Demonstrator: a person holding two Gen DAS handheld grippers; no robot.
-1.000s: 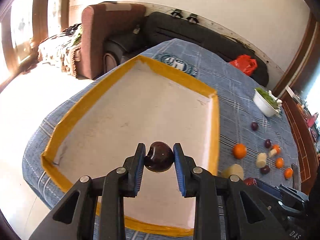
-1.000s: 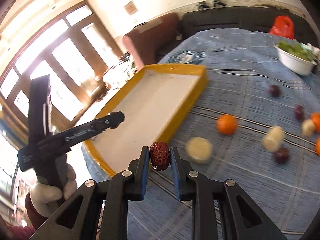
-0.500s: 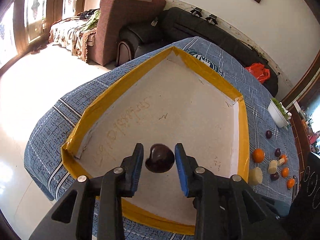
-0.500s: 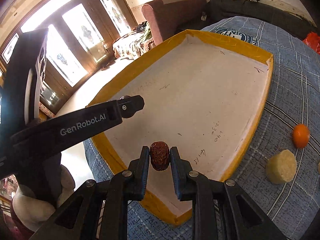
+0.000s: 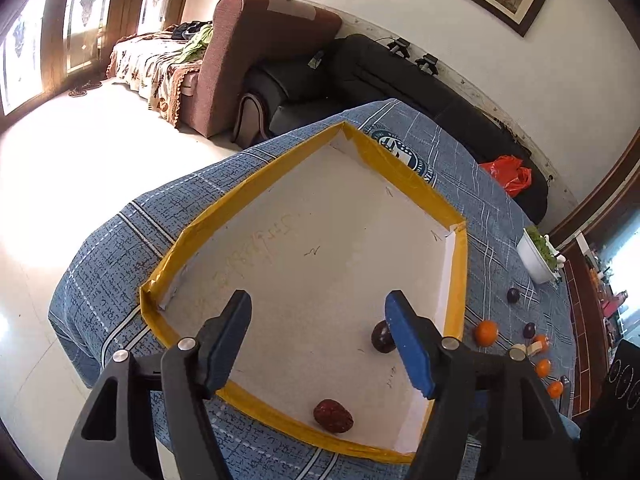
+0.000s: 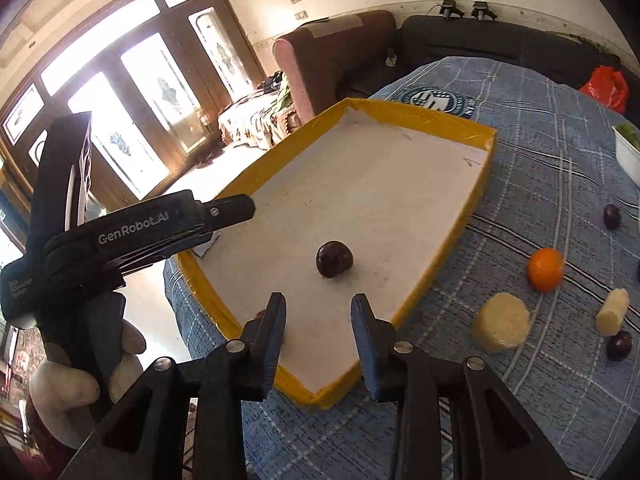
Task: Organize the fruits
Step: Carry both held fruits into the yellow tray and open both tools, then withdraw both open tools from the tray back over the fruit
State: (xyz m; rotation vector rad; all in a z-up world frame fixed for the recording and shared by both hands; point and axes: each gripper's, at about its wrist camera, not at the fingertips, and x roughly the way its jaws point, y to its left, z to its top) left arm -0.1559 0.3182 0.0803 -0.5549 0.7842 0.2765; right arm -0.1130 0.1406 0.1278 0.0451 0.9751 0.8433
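Note:
A white tray with a yellow rim (image 5: 208,216) (image 6: 444,120) lies on the blue tablecloth. A dark plum (image 5: 382,338) (image 6: 334,259) and a wrinkled red date (image 5: 333,416) lie inside it near the front. In the right wrist view the date is almost hidden behind the left finger. My left gripper (image 5: 320,340) is open and empty above the tray. My right gripper (image 6: 318,340) is open and empty above the tray's near corner. Oranges (image 5: 486,333) (image 6: 545,269), more plums (image 6: 612,217) and pale fruit pieces (image 6: 501,322) lie on the cloth right of the tray.
A white bowl of greens (image 5: 538,256) stands at the table's far right. A red bag (image 5: 507,174) lies beyond the table. Sofas (image 5: 264,56) stand behind the table. The left gripper's body (image 6: 120,236) shows at the left of the right wrist view.
Both grippers have opened and let go: the plum and the date now lie in the tray. Both grippers have drawn back and up from the tray.

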